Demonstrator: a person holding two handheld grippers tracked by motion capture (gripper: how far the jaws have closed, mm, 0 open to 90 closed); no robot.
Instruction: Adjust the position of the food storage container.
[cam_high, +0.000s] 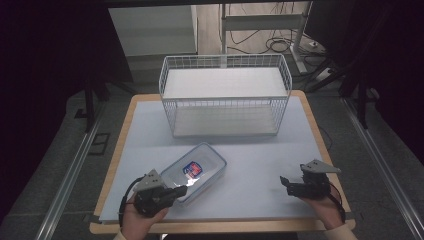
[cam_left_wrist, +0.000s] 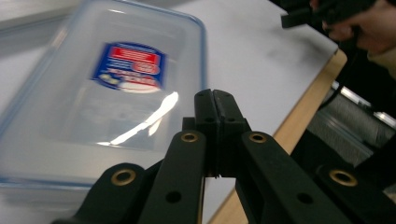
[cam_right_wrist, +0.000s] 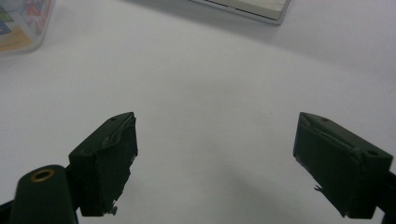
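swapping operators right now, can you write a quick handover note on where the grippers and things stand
Left gripper: jaws shut with nothing between them, at the near edge of the clear rectangular plastic lid with a blue rim and blue-red label.
Right gripper: open, empty, over bare white table.
White wire basket: at the table's far side, nothing in it.
Done: nothing visibly placed. Left: probably move the lid to the basket.

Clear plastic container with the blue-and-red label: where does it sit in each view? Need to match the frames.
High view: the container lies lower centre on the white table top, just ahead of the left gripper.
Left gripper view: upper left, large, beyond the shut jaws.
Right gripper view: a corner of it at the top left edge.
Shared landmark: the label, plus the white table top.
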